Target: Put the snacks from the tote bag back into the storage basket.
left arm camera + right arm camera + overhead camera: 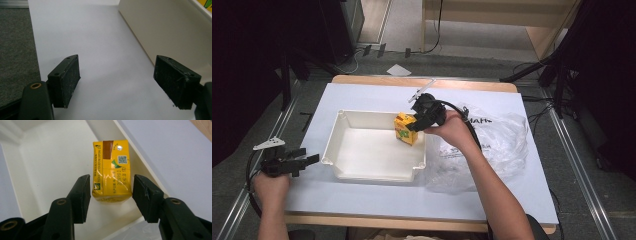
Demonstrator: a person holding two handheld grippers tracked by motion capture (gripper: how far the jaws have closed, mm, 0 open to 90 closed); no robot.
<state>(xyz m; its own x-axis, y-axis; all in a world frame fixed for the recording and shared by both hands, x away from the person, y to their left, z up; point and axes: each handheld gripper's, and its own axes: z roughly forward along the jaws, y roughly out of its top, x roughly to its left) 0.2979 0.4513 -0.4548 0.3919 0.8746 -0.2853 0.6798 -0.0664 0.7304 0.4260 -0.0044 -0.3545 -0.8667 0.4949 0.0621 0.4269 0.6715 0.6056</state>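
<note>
Right tongs [111, 192] straddle a glossy yellow carton [111, 170], ribbed black pads just off its sides, not pinching. That boxy carton stands in the smooth white plastic tray [343, 165], at its far right corner. Left tongs [117, 82] gape wide over matte white tabletop, beside the tray wall.

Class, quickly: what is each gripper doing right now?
Left gripper: open, nothing between its jaws.
Right gripper: open around the yellow carton, pads apart from it.
</note>
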